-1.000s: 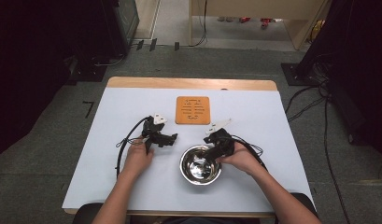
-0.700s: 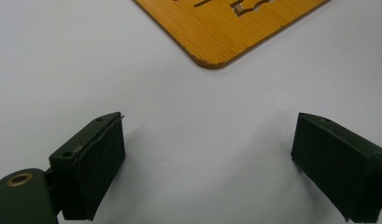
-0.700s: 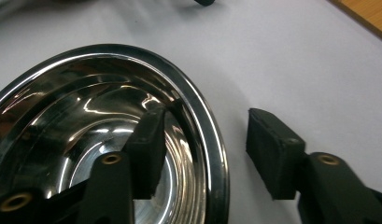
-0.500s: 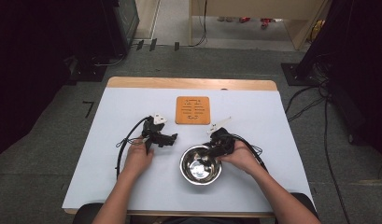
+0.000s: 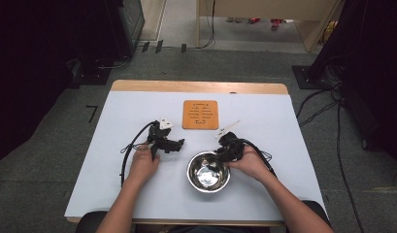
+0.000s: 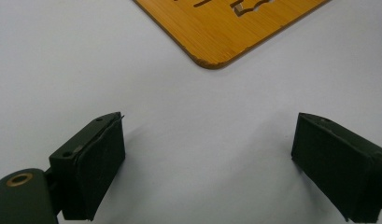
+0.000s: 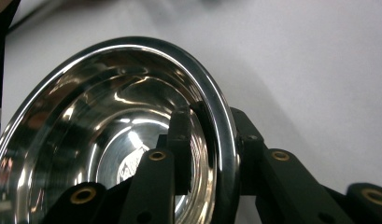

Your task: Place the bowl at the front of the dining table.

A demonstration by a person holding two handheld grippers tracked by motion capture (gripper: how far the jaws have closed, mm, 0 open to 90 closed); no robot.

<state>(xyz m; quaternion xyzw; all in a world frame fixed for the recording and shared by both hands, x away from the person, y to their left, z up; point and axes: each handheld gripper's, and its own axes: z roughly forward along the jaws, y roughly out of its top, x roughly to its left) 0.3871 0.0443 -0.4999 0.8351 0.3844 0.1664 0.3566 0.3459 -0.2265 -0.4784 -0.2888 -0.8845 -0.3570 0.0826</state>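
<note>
the right gripper (image 5: 224, 151) clamps the right rim of the steel bowl (image 5: 208, 171); the left gripper (image 5: 179, 143), jaws wide apart, rests near the wooden trivet (image 5: 200, 114).

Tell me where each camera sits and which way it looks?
High view: above the table, looking forward and down; forearms, both hands, left gripper, right gripper.
Left gripper view: on the left gripper, looking past open jaws at the mat.
Right gripper view: on the right gripper, clamping the bowl rim.
Shared: bowl, mat.
</note>
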